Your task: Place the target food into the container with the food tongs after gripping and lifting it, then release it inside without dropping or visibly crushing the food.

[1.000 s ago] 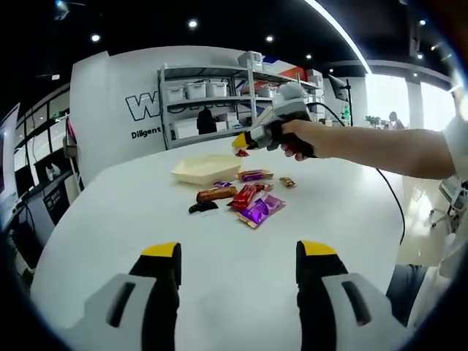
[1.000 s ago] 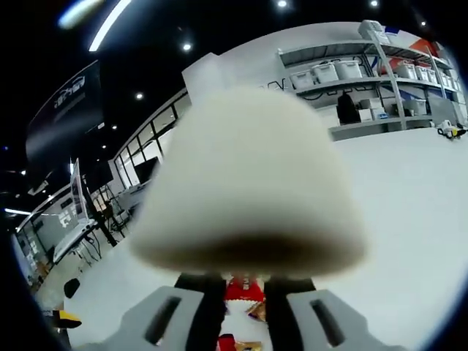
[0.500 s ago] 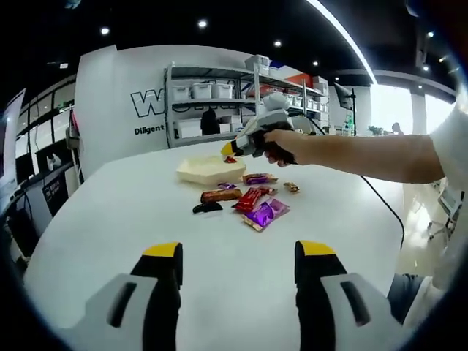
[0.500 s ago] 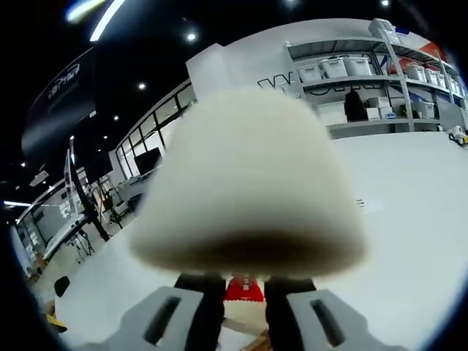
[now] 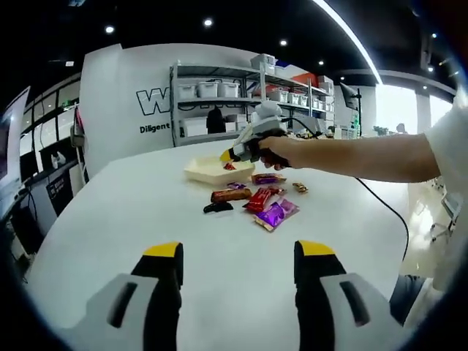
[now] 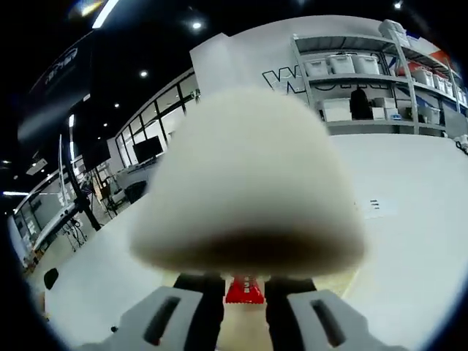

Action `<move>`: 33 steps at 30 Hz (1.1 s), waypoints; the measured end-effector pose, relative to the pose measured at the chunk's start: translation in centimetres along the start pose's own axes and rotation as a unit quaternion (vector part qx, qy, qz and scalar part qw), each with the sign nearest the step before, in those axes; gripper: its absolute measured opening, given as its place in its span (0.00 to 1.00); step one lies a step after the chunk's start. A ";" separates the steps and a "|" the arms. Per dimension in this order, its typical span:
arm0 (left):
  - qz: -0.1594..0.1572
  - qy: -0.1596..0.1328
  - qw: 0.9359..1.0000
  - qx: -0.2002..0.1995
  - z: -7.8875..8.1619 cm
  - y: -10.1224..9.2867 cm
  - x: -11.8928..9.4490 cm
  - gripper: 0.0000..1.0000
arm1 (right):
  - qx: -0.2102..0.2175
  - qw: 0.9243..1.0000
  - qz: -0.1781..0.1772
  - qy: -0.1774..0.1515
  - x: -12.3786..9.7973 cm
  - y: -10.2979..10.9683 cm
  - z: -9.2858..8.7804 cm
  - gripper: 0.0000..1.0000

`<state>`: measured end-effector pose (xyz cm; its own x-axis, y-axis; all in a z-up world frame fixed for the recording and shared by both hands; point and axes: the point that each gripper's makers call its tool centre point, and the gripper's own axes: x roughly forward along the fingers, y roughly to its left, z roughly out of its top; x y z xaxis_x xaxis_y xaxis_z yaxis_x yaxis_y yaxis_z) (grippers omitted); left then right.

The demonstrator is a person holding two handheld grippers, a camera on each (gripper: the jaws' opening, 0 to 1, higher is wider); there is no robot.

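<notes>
**Red snack held over tray at far side of desk**

Left gripper view: own left gripper (image 5: pixel 238 256) low over near edge of white round desk (image 5: pixel 131 219), yellow-tipped jaws wide apart, nothing between. Across desk, a hand (image 5: pixel 274 152) with right gripper (image 5: pixel 227 156), yellow tips over shallow cream rectangular tray (image 5: pixel 208 171) near far edge. Small red snack packet (image 5: pixel 230 166) at those tips, just above tray interior; touching tray floor or not — can't tell.

Loose wrapped snacks on desk just beside tray, toward near edge: brown wrapped bar (image 5: pixel 231 195), red wrapped bar (image 5: pixel 259 199), shiny purple packet (image 5: pixel 276 213), purple-brown wrapper (image 5: pixel 268 178), small gold-brown candy (image 5: pixel 300 187), small black item (image 5: pixel 218 207). Black cable (image 5: pixel 384 208) trailing off right edge of desk. Behind desk: grey metal shelving w/ white bins (image 5: pixel 212 102), white wall w/ dark lettering (image 5: pixel 110 95).

Right gripper view: large blurred off-white rounded shape (image 6: pixel 248 183) close to lens, covering centre. Below it, right gripper (image 6: pixel 244 291) jaws narrow, pinching the red packet (image 6: pixel 244 291), cream tray surface (image 6: pixel 241 329) directly beneath.
</notes>
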<state>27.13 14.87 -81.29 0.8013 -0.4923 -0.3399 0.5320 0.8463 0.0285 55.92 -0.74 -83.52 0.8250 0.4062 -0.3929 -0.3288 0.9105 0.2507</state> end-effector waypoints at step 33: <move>-0.013 -0.017 1.000 -0.009 1.7 -1.8 -0.1 0.60 | 0.005 1.000 0.005 -0.012 -4.2 -1.0 0.4 0.17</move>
<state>26.60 13.07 -79.72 0.7966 -0.5199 -0.3086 0.5475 0.8368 0.0038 53.00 -3.42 -81.78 0.8321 0.4134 -0.3697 -0.3324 0.9054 0.2640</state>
